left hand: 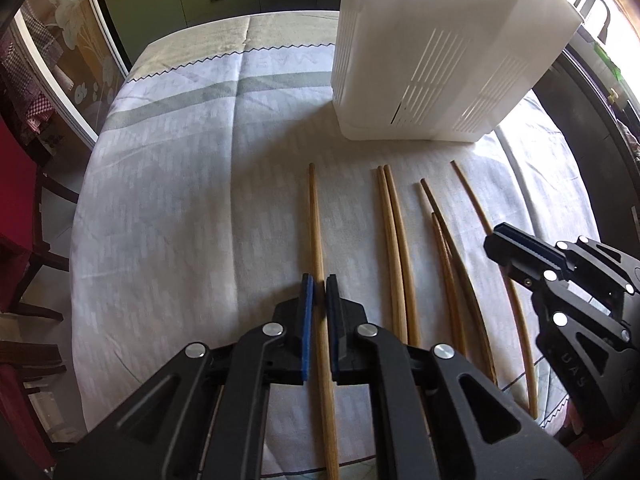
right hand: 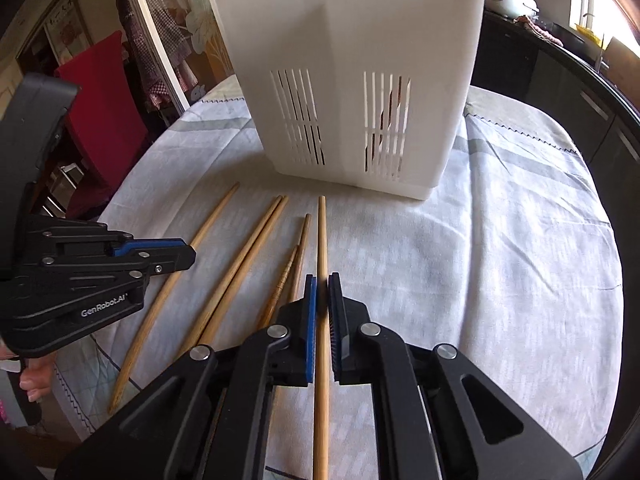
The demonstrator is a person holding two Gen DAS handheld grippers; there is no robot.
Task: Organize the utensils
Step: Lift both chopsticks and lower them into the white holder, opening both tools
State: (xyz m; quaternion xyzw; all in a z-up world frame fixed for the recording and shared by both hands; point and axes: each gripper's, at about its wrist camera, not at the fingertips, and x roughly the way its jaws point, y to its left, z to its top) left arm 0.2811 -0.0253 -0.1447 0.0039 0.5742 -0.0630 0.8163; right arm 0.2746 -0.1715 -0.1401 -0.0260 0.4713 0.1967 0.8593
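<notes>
Nearest to the lens, lower centre of the left wrist view: left gripper (left hand: 320,286), blue pads pressed together on the leftmost chopstick (left hand: 316,216). Stick running up from the bottom edge, between the pads, tip toward the white utensil holder (left hand: 420,80) in the upper right. To the right on the cloth-covered table (left hand: 180,184), a touching pair of chopsticks (left hand: 394,240), then two darker chopsticks (left hand: 444,236), all lying free. At the right edge, right gripper (left hand: 500,246), seen from the side over the rightmost chopstick (left hand: 516,300).

Lower centre of the right wrist view: right gripper (right hand: 322,288) clamped on that rightmost chopstick (right hand: 321,232), tip just short of the holder's (right hand: 352,40) slotted wall at upper centre. Left gripper (right hand: 188,254) at the left edge, above its stick (right hand: 212,216). Part of a hand (right hand: 34,380) visible at the lower left.
</notes>
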